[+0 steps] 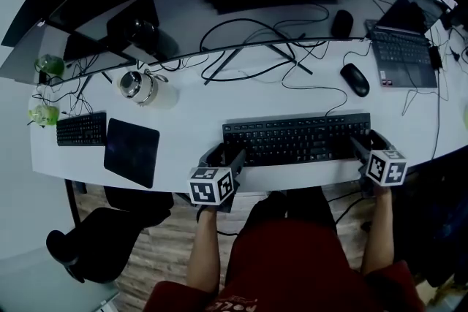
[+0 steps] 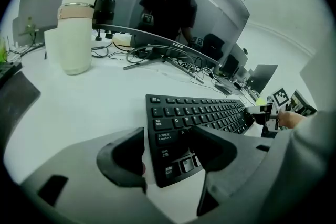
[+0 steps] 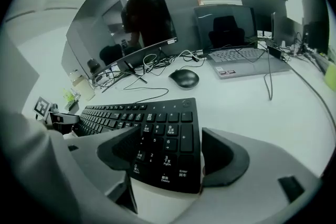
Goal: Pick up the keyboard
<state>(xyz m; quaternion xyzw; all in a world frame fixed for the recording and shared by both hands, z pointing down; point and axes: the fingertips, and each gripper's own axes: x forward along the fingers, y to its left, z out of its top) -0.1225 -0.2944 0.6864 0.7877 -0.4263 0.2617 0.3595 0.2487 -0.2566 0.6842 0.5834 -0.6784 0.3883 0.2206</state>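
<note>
1. Desk (image 1: 191, 120): white and curved. The keyboard (image 1: 296, 139) lies flat near its front edge, straight ahead of the person, with the mouse (image 1: 355, 79) behind its right end.
2. Keyboard: black, full-size, long and thin.
   - It looks like stiff plastic and is probably light.
   - Its length makes a one-end hold a lever, so it would sag or twist. Take it at both short ends and lift level.
   - Keycaps give and wobble under pressure, and the case looks smooth. I'd pinch front edge to back edge on the frame rather than on the key tops.
3. Left gripper (image 1: 228, 156): jaws spread wide and nothing clamped. The keyboard's near left corner sits between them, with one jaw off the left end and the other over the keys.
4. Right gripper (image 1: 369, 142): also spread wide and not gripping. The number-pad end sits between its jaws, with the outer jaw just beside the end edge and the inner one over the keys.
5. Cord (image 1: 322, 89): thin, and appears to run from the keyboard's back edge toward the cable tangle under the monitor. Expect a tug if the lift goes high or fast.
</note>
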